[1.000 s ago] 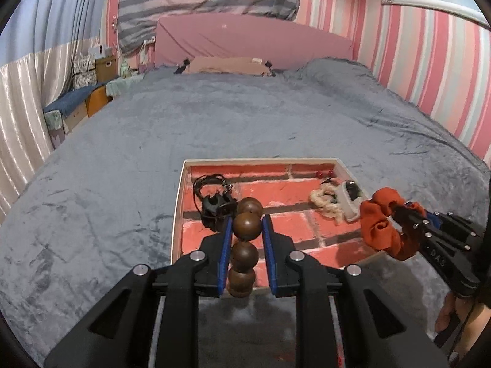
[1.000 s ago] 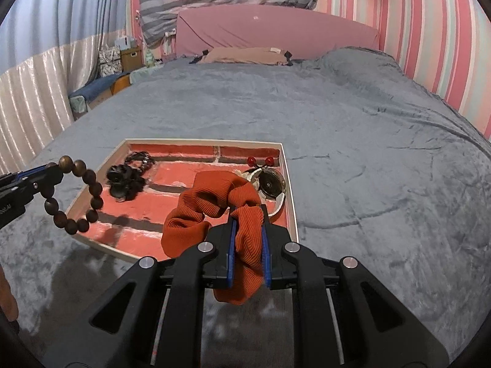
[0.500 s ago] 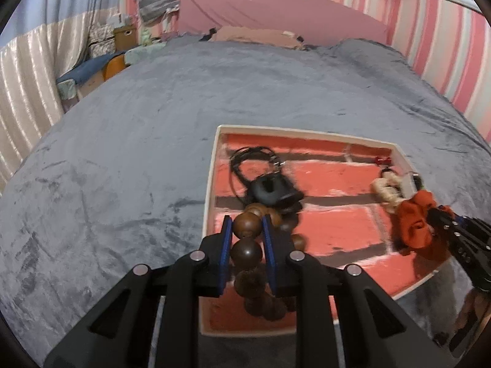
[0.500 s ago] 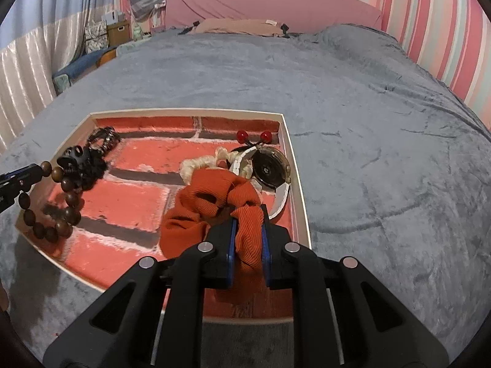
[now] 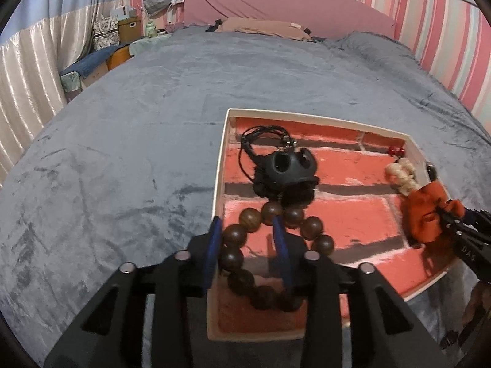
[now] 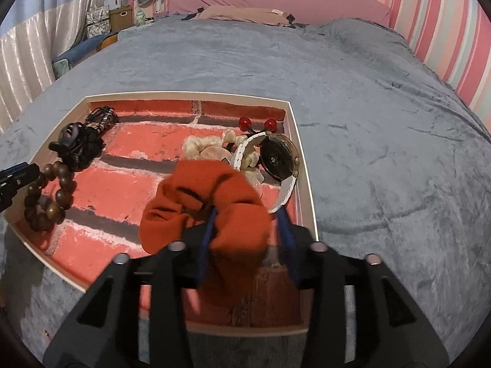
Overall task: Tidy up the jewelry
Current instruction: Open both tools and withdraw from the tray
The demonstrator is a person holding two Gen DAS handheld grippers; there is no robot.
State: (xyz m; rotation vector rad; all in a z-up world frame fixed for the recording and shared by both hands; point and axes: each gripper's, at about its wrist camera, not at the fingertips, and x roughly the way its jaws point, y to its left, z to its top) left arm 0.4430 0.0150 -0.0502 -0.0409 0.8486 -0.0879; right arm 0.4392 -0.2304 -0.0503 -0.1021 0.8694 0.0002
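A shallow tray (image 5: 219, 165) with a red brick-pattern floor lies on the grey bedspread. My left gripper (image 5: 247, 226) hovers low over the tray's near left corner. Its jaws are opening, and the brown wooden bead bracelet (image 5: 311, 224) rests on the tray floor, loose between the pads. My right gripper (image 6: 247, 217) is over the tray's (image 6: 302, 165) near right part. Its jaws are also opening, and the orange scrunchie (image 6: 208, 190) slumps between them; the right pad stands clear of it. The right gripper (image 5: 454, 217) shows at the edge of the left wrist view.
Also in the tray are a black claw clip (image 5: 288, 168) with a black cord (image 5: 264, 132), a cream shell bracelet (image 6: 202, 147), two red bead earrings (image 6: 257, 122) and a white-strapped watch (image 6: 277, 156). Grey bedspread surrounds the tray, with pillows far back and striped walls around.
Both grippers came down over the tray, carrying the bracelet and the scrunchie into it. Both sets of jaws have since widened, and the two items now rest on the tray floor.
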